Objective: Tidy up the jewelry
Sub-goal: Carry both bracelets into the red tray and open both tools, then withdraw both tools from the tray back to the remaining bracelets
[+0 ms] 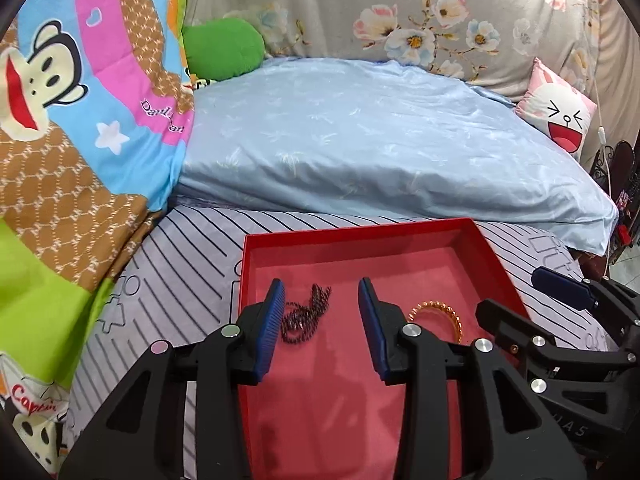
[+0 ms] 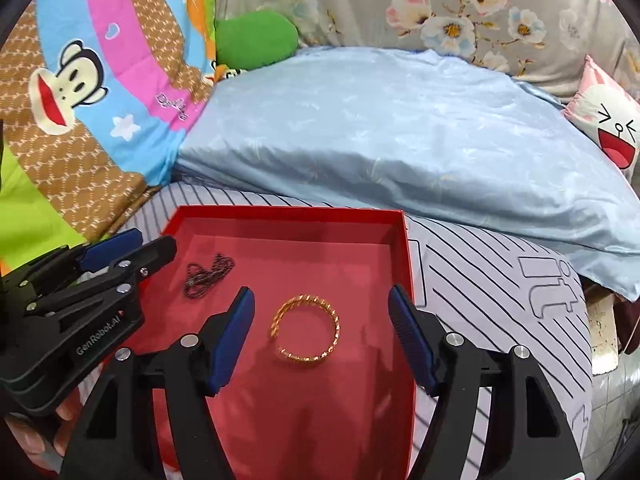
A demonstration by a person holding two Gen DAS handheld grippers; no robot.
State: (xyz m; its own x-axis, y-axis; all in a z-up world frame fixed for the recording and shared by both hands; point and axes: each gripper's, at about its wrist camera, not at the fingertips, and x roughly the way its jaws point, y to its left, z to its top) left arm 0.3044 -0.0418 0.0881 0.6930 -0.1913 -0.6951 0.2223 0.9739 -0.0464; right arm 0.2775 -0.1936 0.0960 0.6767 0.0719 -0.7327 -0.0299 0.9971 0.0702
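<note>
Blue duvet (image 1: 360,140); green cushion (image 1: 222,48); monkey-print blanket (image 1: 80,100); striped sheet (image 2: 500,300).

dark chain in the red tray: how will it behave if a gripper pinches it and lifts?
The dark chain lies in a loose heap of fine links, so it is probably floppy and would dangle from any pinch point. It looks thin, so likely light and easy to miss between wide fingers. Pushed, it would probably bunch or drag across the red tray, not roll.

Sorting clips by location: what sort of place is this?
Most likely a bedroom: the red tray sits on a striped bedsheet, with a light blue duvet and cartoon pillow behind.
</note>
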